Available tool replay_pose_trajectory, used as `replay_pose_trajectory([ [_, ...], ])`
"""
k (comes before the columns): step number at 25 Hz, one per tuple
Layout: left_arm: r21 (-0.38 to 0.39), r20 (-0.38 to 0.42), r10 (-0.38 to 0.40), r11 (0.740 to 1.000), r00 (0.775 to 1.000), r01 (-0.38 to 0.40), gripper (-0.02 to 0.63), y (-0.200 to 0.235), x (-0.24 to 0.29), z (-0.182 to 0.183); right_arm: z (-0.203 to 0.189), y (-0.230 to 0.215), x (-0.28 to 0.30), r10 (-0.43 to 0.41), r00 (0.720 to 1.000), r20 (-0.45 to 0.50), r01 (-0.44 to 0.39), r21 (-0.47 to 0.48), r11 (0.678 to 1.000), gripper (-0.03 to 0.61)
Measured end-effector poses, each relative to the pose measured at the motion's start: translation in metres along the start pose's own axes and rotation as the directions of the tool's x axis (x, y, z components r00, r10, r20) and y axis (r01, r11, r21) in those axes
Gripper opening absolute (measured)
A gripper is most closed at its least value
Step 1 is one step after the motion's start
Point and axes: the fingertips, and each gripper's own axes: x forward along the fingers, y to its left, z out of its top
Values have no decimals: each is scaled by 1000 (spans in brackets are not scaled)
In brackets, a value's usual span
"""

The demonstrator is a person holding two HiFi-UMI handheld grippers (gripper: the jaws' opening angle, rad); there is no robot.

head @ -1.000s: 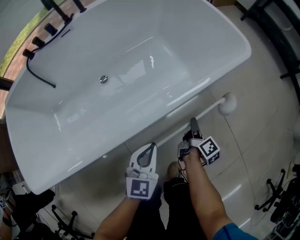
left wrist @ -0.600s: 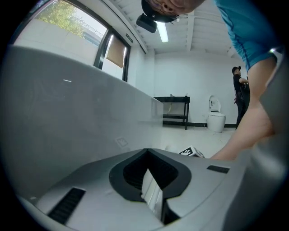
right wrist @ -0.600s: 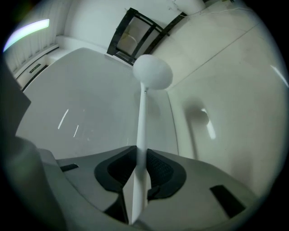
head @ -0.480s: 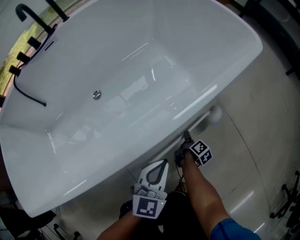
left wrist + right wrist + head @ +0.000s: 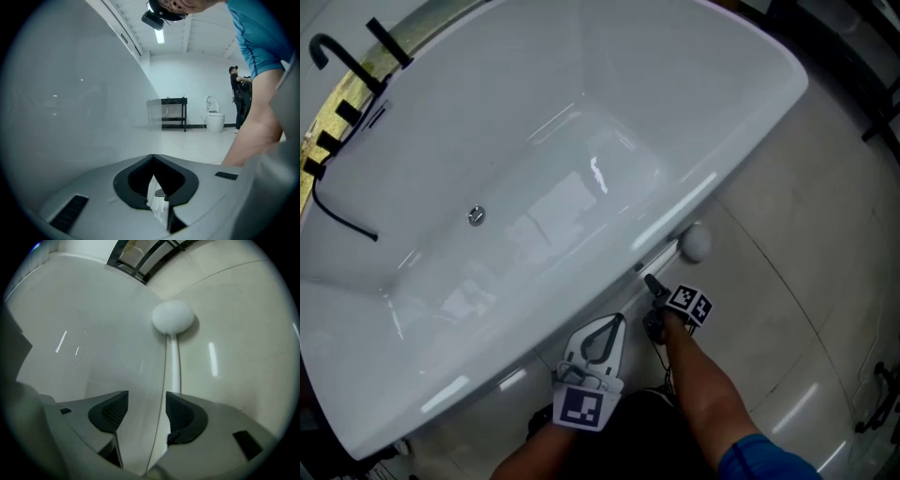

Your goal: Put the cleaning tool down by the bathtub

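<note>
right gripper view: right gripper (image 5: 146, 401), jaws just spread wide, frees white round-headed cleaning tool (image 5: 172, 317) against glossy white bathtub (image 5: 93, 343) base; left gripper (image 5: 153, 173) closed, empty.

Your head view is bright and evenly lit from above. The glossy white oval bathtub (image 5: 581, 141) throws back white streaks of glare from its bottom and along its rim, and the pale polished floor tiles (image 5: 806, 281) carry soft highlights too. Straight lines bow toward that view's edges. In your left gripper view a long ceiling strip lamp (image 5: 160, 36) burns out to pure white. Both gripper views are round fisheye pictures with black corners. Your right gripper view is dimmer and greyer, with thin reflected streaks and a faint shadow beside the round white cleaning-tool head (image 5: 172, 316).
</note>
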Motion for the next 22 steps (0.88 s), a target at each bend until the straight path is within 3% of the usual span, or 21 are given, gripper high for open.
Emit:
replay_pose_trajectory([
  [3, 4, 2, -39, 999, 999, 39, -5, -14, 2, 3, -1, 8, -20, 14, 1000, -13, -14, -10, 1000, 270],
  [5, -15, 1, -47, 999, 999, 47, -5, -19, -1, 5, 1, 17, -40, 19, 1000, -6, -19, -40, 999, 236],
  [7, -41, -8, -40, 998, 999, 39, -5, -17, -8, 12, 5, 34, -64, 32, 999, -1, -32, -94, 995, 177],
  [10, -74, -38, -40, 997, 998, 37, -5, -18, -23, 32, 2, 66, -110, 37, 998, -43, -46, -221, 974, 166],
  [14, -119, -57, -38, 992, 998, 31, -5, -24, -56, 90, -5, 113, -183, 3, 998, -61, -27, -387, 922, 147],
  [16, -131, -56, -36, 991, 998, 28, -5, -26, -70, 125, -3, 142, -216, 4, 999, -44, -23, -429, 903, 98],
  [22, -149, -53, -39, 988, 998, 31, -5, -33, -116, 227, -4, 261, -327, 86, 996, 15, -63, -557, 828, 62],
])
